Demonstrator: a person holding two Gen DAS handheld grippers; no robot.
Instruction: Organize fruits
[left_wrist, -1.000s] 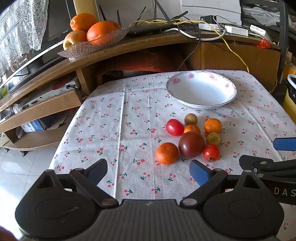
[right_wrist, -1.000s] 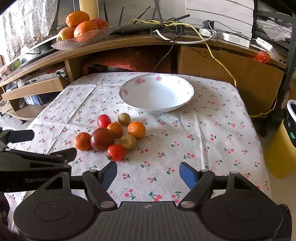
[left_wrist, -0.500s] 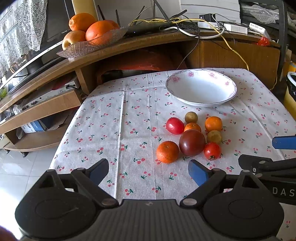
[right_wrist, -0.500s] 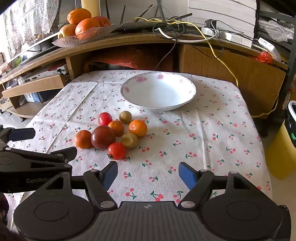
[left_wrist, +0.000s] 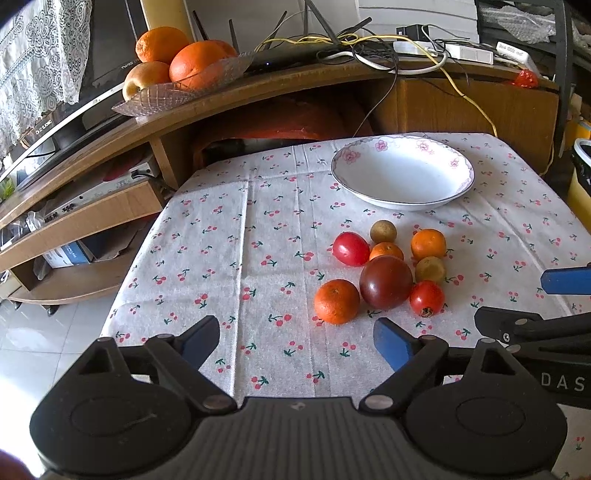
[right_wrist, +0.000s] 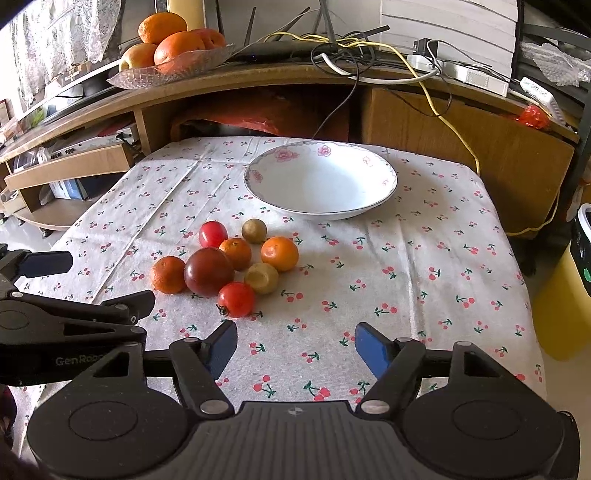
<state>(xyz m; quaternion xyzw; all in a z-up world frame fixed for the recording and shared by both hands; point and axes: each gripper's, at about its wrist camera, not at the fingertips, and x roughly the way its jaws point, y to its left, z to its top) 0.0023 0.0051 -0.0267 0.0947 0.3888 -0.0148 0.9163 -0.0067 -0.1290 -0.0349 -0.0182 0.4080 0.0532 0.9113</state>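
Observation:
Several small fruits lie bunched on the cherry-print tablecloth: a dark purple tomato (left_wrist: 386, 281) (right_wrist: 208, 271), small oranges (left_wrist: 336, 301) (right_wrist: 279, 253), red tomatoes (left_wrist: 426, 297) (right_wrist: 236, 299) and brownish-green fruits (right_wrist: 261, 278). Behind them stands an empty white bowl (left_wrist: 402, 172) (right_wrist: 320, 181) with a pink flower rim. My left gripper (left_wrist: 295, 341) hangs open over the table's near edge, left of the cluster. My right gripper (right_wrist: 295, 349) is open too, in front and right of the fruits. Neither holds anything.
A wooden shelf unit runs behind the table, carrying a glass dish (left_wrist: 177, 92) of large oranges and an apple, plus tangled cables (right_wrist: 369, 55). A yellow bin (right_wrist: 569, 314) stands at the right. The tablecloth (right_wrist: 443, 277) ends close to both grippers.
Both grippers have crept slightly forward toward the table; the fruits and bowl have stayed put and both grippers remain open.

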